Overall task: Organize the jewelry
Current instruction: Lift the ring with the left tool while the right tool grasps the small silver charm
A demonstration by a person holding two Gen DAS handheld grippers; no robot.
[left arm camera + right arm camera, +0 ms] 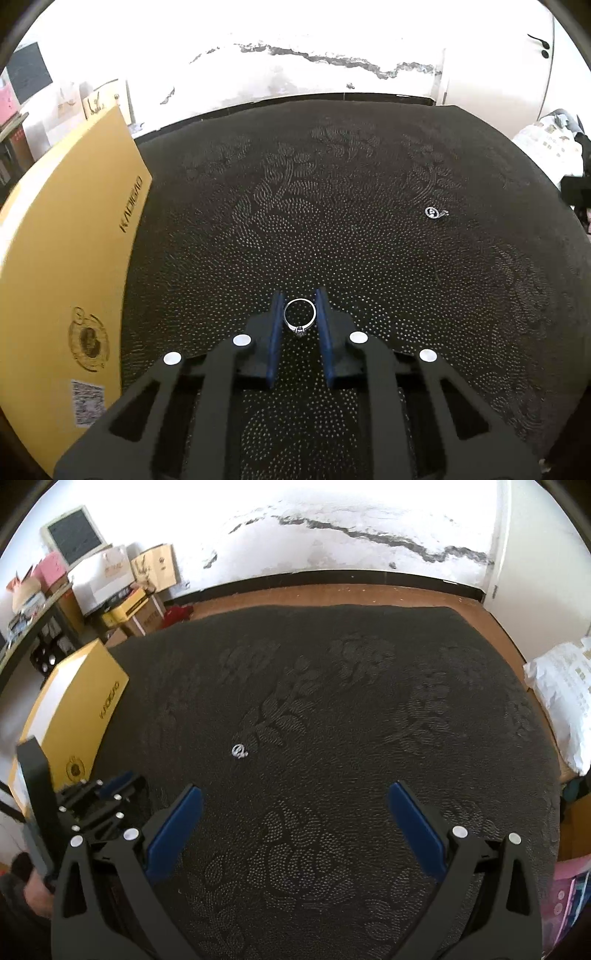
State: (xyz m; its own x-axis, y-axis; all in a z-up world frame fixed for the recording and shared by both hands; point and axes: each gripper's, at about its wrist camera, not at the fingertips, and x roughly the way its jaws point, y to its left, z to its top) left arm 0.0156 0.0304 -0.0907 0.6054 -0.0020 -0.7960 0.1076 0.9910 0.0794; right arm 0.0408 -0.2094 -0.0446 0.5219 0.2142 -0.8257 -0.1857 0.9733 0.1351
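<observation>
A silver ring with a small stone (pixel 299 318) stands between the blue pads of my left gripper (pixel 299 301), which is shut on it just above the dark patterned cloth (pixel 332 221). A second small silver piece (pixel 435 213) lies on the cloth to the far right; it also shows in the right wrist view (pixel 239 751). My right gripper (pixel 295 794) is wide open and empty over the cloth, with the silver piece ahead and to its left. The left gripper (pixel 110 794) shows at that view's left edge.
A yellow cardboard box (pixel 74 258) stands at the left edge of the cloth, also in the right wrist view (pixel 74 716). Boxes and shelves (pixel 110 579) sit by the far wall. A white bag (pixel 565 698) lies on the right.
</observation>
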